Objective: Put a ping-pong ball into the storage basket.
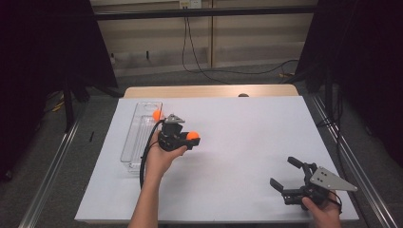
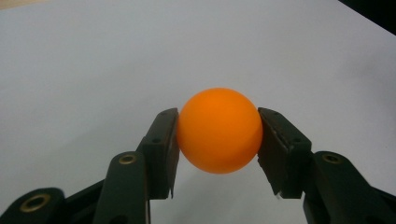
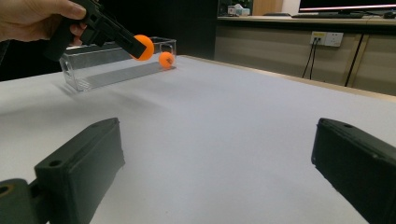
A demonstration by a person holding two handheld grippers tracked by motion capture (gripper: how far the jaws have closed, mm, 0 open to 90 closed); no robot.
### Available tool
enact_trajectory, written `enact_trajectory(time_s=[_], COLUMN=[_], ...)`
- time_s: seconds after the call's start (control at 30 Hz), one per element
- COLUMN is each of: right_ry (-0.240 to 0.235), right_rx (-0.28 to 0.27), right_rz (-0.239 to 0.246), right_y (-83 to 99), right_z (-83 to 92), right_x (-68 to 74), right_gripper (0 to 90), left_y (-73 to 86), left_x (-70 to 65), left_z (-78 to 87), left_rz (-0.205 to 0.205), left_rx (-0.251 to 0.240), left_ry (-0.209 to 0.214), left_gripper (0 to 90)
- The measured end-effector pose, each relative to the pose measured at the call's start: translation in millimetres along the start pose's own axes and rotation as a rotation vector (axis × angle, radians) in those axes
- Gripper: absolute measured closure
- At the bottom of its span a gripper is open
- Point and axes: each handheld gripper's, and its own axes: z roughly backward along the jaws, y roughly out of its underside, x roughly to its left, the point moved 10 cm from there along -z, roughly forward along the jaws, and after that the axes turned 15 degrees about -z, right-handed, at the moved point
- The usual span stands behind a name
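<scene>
A white table top [image 1: 237,156] is seen to take up most of the high view, with a strip of bare wood [image 1: 209,90] left uncovered along its far edge. Toward the far left of the white surface a long clear plastic tray [image 1: 134,137] is laid lengthwise, its open top facing up; in the right gripper view the same clear plastic tray [image 3: 88,70] is shown standing on the table well beyond the jaws. The left gripper [image 1: 192,140] is held by the person's left hand [image 1: 161,159] just to the right of the tray and raised above the table, its jaws pointed toward the right of the high view. An orange ball [image 1: 192,136] is clamped between those jaws; in the left gripper view the orange ball [image 2: 219,130] is seen pressed on both sides by the two black pads, with only white table behind it. From the right gripper view the held ball [image 3: 143,47] is seen in the air in front of the tray's near wall, apart from it. The right gripper [image 1: 285,173] is kept low near the near right corner of the table by the right hand [image 1: 323,211], and its jaws are spread wide with nothing between them. A second orange ball [image 1: 157,115] is seen inside the tray at its far end, resting on the tray floor [image 3: 166,59].
</scene>
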Motion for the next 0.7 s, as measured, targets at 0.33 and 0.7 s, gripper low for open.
enact_trajectory(time_s=[0.33, 0.7], right_ry=[-0.001, -0.001], right_rx=[0.001, 0.002], right_rz=[0.000, 0.000], right_y=[0.2, 0.3], right_z=[-0.2, -0.2], right_x=[0.3, 0.4], right_gripper=[2.0, 2.0], left_y=[2.2, 4.7], left_x=[4.7, 10.4], left_z=[2.1, 6.5], left_rz=[0.016, 0.020], left_rx=[-0.001, 0.003], left_ry=[-0.010, -0.024], left_gripper=[50.9, 50.9])
